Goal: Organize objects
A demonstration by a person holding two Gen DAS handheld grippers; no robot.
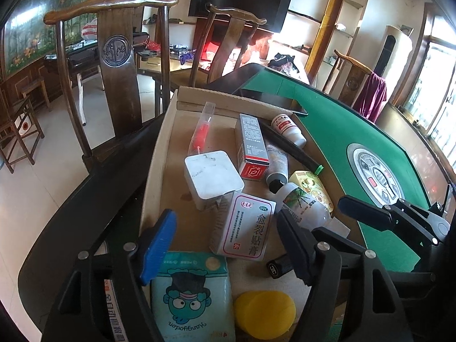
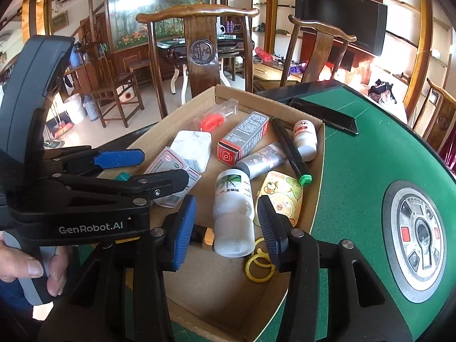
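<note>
Both released: left gripper (image 1: 225, 245) over the box's near edge, right gripper (image 2: 226, 228) straddling the white bottle (image 2: 233, 213). Best squeezed square across the bottle's body, clear of the yellow rings (image 2: 259, 265).

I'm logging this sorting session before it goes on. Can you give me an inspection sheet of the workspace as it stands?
Surface: green felt table with a round control panel; a cardboard box sits on it.
Job's things: in the box lie a white bottle, a small pill bottle, a grey-red carton, a white medicine carton, a white square case, a tube, a black pen, a tissue pack.
Clutter: yellow rings, a yellow disc, a black tray on the felt.
Grippers: left tongs open over the box; right tongs open, either side of the white bottle.
Cables: nothing seen.
Surroundings: wooden chairs, a dark screen.
</note>
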